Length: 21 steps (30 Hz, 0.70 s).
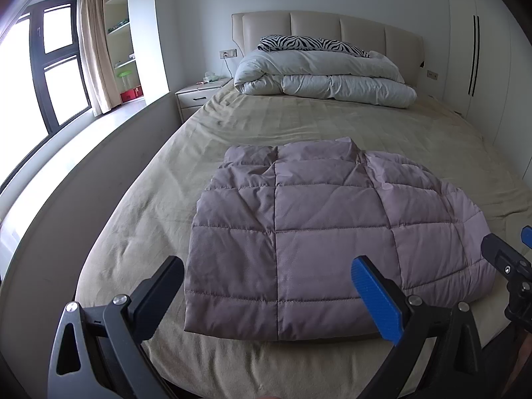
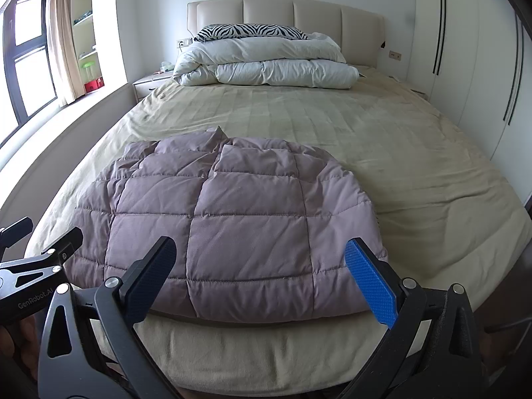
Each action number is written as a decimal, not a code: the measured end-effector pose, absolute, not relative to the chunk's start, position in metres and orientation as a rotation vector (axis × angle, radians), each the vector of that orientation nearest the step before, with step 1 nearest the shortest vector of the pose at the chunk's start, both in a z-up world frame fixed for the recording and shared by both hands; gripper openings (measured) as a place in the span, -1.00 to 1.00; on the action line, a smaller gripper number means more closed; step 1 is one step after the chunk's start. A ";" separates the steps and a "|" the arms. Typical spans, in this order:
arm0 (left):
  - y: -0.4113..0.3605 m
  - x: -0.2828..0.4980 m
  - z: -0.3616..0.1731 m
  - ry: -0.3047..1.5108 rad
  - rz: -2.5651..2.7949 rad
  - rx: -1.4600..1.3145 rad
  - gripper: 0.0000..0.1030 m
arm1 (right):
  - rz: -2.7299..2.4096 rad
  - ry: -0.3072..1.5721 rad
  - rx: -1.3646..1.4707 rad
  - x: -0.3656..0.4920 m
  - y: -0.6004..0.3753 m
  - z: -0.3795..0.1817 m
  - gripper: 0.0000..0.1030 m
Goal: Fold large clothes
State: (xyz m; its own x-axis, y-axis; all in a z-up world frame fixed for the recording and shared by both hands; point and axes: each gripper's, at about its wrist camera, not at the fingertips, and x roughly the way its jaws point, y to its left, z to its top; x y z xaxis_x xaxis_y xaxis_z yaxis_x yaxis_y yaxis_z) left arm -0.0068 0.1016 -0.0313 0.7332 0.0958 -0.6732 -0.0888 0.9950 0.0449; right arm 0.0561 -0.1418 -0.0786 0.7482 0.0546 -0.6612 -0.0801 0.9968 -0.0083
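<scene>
The bed (image 1: 299, 116) filled most of the room, covered in a tan sheet that lay fairly smooth with a few soft creases. At its head stood a padded cream headboard (image 1: 332, 30), and against it a white duvet (image 1: 326, 78) was folded into a thick roll with a zebra-print pillow (image 1: 309, 44) on top. A white nightstand (image 1: 199, 94) sat at the bed's left side, beyond it a low sill, a dark-framed window (image 1: 50, 66) with a beige curtain (image 1: 94, 50), and open shelves (image 1: 121, 33). White wardrobe doors (image 1: 475, 60) lined the right wall.

A mauve quilted jacket (image 1: 299, 232) lay flat on the sheet near the foot of the bed, already folded into a compact, roughly rectangular bundle. Its long axis ran from the foot toward the headboard, with the collar end pointing at the headboard and the straight hem edge nearest the cameras. A sleeve or side panel spread out to its right in the left wrist view.

The left gripper (image 1: 269, 279) hovered just above the hem's left part, its jaws wide apart and holding nothing. The right gripper (image 2: 262, 259) hung over the hem's right part, likewise spread wide and empty. The two grippers sat side by side, close together, each visible at the edge of the other's view.
</scene>
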 end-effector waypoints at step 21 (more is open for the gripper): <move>0.102 -0.007 -0.033 0.744 0.100 0.010 1.00 | 0.072 0.722 -0.037 0.056 -0.142 -0.079 1.00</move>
State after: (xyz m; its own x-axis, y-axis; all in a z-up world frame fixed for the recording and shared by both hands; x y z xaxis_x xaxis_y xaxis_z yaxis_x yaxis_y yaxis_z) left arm -0.0066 0.1016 -0.0326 0.7313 0.0948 -0.6754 -0.0876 0.9951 0.0448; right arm 0.0563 -0.1418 -0.0792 0.7480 0.0532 -0.6616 -0.0790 0.9968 -0.0093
